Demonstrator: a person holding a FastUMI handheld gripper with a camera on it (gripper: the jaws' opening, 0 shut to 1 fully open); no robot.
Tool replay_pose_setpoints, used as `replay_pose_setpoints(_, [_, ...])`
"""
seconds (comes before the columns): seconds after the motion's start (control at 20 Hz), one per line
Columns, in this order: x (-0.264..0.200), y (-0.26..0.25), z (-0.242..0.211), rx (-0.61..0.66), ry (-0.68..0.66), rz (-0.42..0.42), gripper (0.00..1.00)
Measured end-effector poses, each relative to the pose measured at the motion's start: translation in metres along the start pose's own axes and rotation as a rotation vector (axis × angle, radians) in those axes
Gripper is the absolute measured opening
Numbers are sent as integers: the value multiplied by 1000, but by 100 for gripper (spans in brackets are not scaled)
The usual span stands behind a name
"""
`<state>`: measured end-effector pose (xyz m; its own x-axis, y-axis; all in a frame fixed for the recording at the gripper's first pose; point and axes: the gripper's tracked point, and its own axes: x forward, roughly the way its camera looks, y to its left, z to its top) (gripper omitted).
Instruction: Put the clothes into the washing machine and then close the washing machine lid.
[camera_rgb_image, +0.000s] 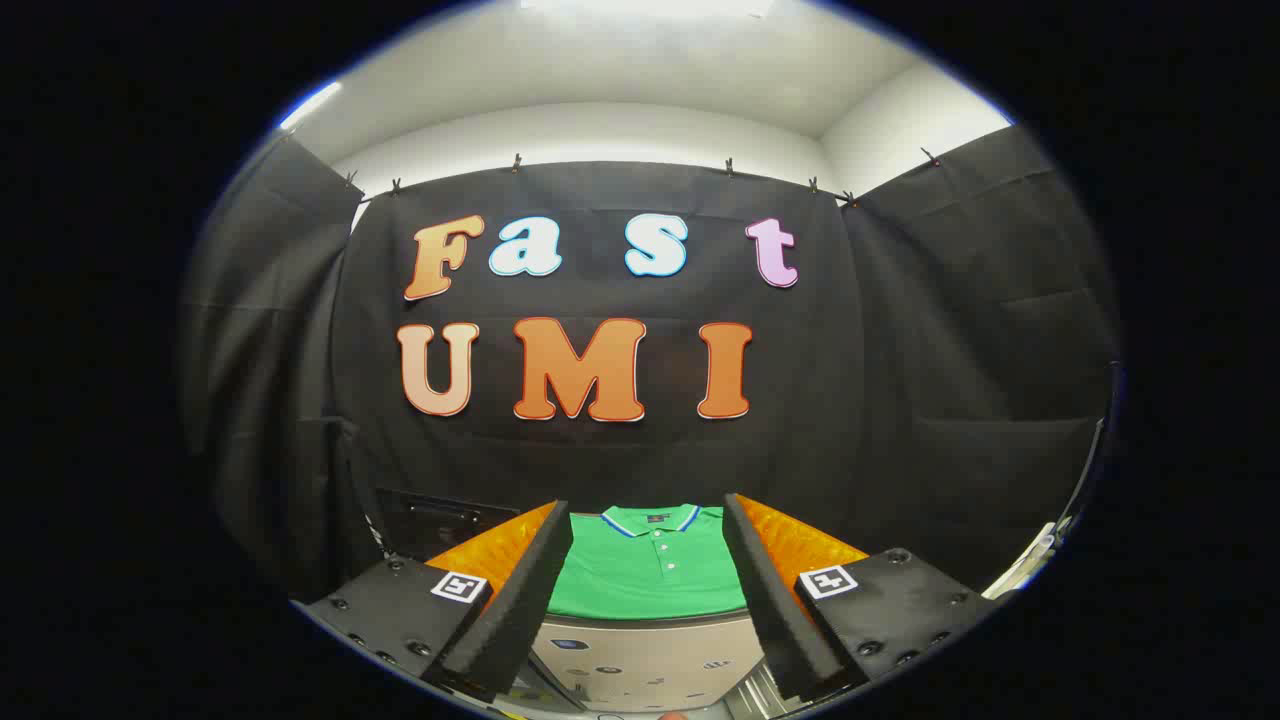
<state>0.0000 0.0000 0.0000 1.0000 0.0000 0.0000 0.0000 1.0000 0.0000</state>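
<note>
We see our gripper (648, 600) held with its fingers (520, 590) spread wide apart, grasping nothing, pointing toward the black cloth wall (900, 420) of the booth. In the gap between the fingers, just beyond their tips, a green polo shirt (650, 575) with a striped collar lies flat and buttoned on an orange surface (800, 545), its collar toward the far edge by the wall. Below the shirt's near hem, between the fingers, we make out a pale panel (650, 665) that we take for part of the washing machine, though we cannot tell which part.
</note>
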Motion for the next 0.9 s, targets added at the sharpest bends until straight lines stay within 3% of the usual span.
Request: replay_pose_setpoints(0.9, [1, 9, 10, -12, -28, 27, 98])
